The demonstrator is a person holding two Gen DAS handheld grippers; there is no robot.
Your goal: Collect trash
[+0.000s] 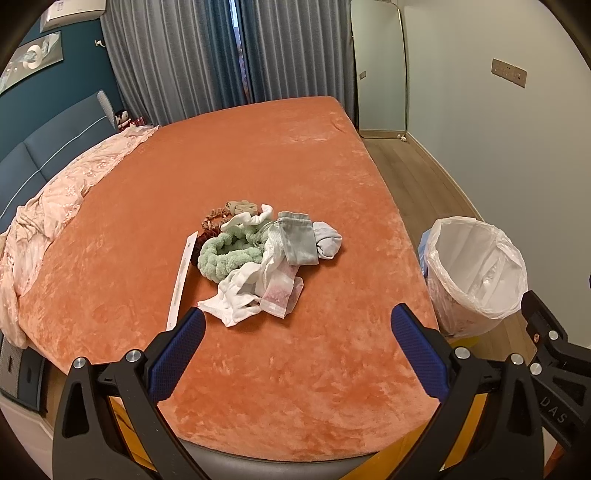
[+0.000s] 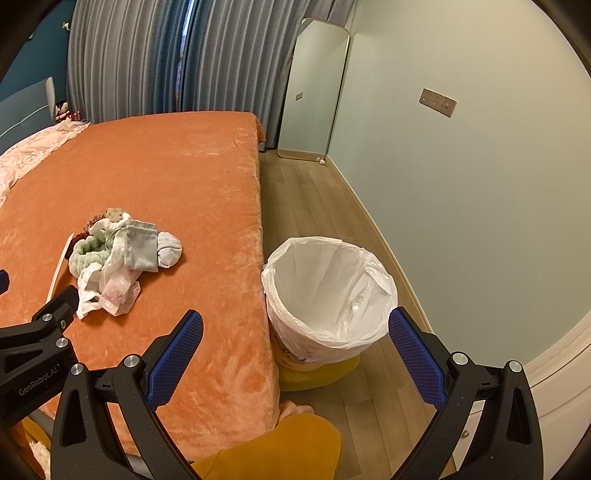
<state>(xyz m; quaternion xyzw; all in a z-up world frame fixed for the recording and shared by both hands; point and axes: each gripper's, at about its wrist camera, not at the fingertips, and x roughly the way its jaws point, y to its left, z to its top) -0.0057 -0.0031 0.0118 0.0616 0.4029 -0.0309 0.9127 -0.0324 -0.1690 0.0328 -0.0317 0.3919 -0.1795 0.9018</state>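
Both grippers, left and right, hang spread and empty over the orange plush bedspread. Collection unstarted: heap of soft scraps at twelve o'clock, white-lined bin beside the bed awaiting the first pinch.

You were working in a home bedroom: a wide bed under an orange plush cover, a padded blue headboard, a rumpled pink quilt, floor-length grey curtains, a leaning full-length mirror, a wall air conditioner and wood flooring.
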